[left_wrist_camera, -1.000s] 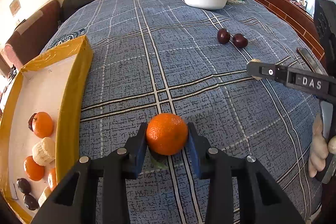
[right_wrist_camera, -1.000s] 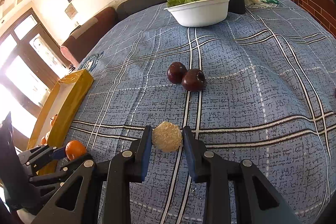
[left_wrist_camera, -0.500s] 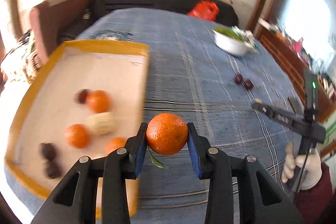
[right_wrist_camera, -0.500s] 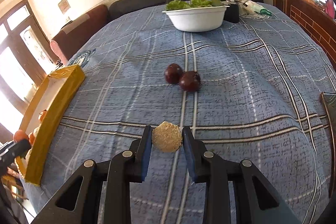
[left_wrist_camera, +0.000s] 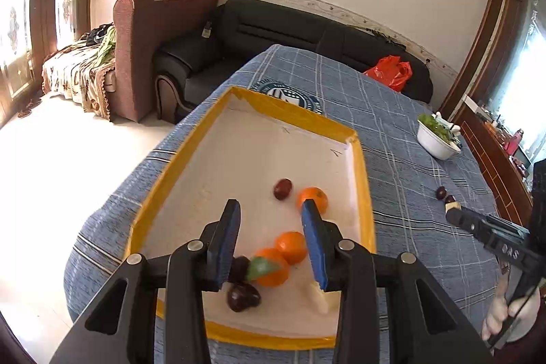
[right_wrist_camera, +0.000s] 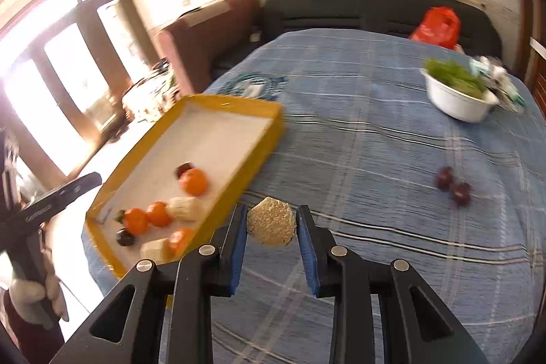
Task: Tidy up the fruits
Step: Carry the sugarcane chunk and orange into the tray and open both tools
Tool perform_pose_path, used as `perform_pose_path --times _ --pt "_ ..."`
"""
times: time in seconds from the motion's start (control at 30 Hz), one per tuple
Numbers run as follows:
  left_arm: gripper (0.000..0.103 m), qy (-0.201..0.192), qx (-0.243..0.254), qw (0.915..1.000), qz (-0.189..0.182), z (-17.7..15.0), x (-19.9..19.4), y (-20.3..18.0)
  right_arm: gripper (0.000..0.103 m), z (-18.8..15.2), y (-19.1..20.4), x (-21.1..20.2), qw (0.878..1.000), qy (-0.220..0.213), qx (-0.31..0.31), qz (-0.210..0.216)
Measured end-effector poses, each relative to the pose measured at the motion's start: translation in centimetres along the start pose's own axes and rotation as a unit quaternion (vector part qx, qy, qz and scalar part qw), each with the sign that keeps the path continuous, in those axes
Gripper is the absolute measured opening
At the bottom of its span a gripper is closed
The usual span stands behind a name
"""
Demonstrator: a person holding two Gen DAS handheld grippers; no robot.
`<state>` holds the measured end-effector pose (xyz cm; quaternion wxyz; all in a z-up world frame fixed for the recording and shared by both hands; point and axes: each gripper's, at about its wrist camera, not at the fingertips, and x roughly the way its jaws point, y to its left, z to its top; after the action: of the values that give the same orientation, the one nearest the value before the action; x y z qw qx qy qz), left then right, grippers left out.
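Note:
My left gripper (left_wrist_camera: 271, 241) is open above the yellow-rimmed white tray (left_wrist_camera: 361, 193). The orange with a green leaf (left_wrist_camera: 271, 266) lies in the tray below the jaws, beside other oranges (left_wrist_camera: 291, 246), dark plums (left_wrist_camera: 243, 295) and a pale fruit piece (left_wrist_camera: 319, 299). My right gripper (right_wrist_camera: 271, 243) is shut on a rough beige round fruit (right_wrist_camera: 271, 226), held above the blue checked cloth just right of the tray (right_wrist_camera: 266, 145). Two dark plums (right_wrist_camera: 452, 185) lie on the cloth further right.
A white bowl of greens (right_wrist_camera: 459, 98) stands at the far right of the table, with a red bag (right_wrist_camera: 438, 26) behind it. Sofas stand beyond the table's far edge. The tray sits near the table's left edge (left_wrist_camera: 112, 193).
My left gripper carried the orange over the tray, opened and let it drop among the fruit. My right gripper lifted the beige fruit and swung left toward the tray.

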<state>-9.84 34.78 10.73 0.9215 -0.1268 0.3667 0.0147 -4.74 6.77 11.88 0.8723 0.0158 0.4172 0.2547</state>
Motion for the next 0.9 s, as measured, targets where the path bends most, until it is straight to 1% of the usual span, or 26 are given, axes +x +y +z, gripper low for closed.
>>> perform_pose_path --times 0.1,0.2,0.3,0.4,0.47,0.5,0.67,0.8,0.9 --pt "0.035 0.01 -0.011 0.9999 0.003 0.4 1.0 1.7 0.032 0.3 3.9 1.8 0.999 0.017 -0.031 0.025" --pt "0.035 0.016 -0.025 0.9996 0.0 0.4 1.7 3.1 0.032 0.2 6.8 3.3 0.997 0.031 -0.056 0.042" --pt "0.036 0.012 -0.036 0.9992 -0.007 0.1 1.5 4.1 0.033 0.1 9.1 4.9 0.994 0.048 -0.069 0.062" --pt "0.039 0.007 -0.052 0.9985 -0.014 -0.3 0.8 5.0 0.033 0.4 10.4 6.4 0.992 0.063 -0.073 0.08" --pt "0.046 0.001 -0.061 0.998 -0.019 -0.5 0.2 5.6 0.033 0.7 11.5 7.7 0.99 0.075 -0.075 0.094" --pt "0.047 -0.002 -0.064 0.9978 -0.02 -0.6 -0.1 5.7 0.033 0.8 12.2 8.4 0.989 0.083 -0.076 0.101" --pt "0.059 -0.017 -0.078 0.9965 -0.025 -1.3 -1.8 6.9 0.033 1.3 14.5 11.1 0.986 0.099 -0.086 0.105" --pt "0.061 -0.022 -0.094 0.9949 -0.027 -1.9 -2.5 8.0 0.033 1.8 14.9 13.1 0.986 0.112 -0.081 0.095" --pt "0.063 -0.024 -0.109 0.9933 -0.028 -2.2 -2.8 9.1 0.033 1.8 15.1 14.3 0.985 0.124 -0.072 0.096"
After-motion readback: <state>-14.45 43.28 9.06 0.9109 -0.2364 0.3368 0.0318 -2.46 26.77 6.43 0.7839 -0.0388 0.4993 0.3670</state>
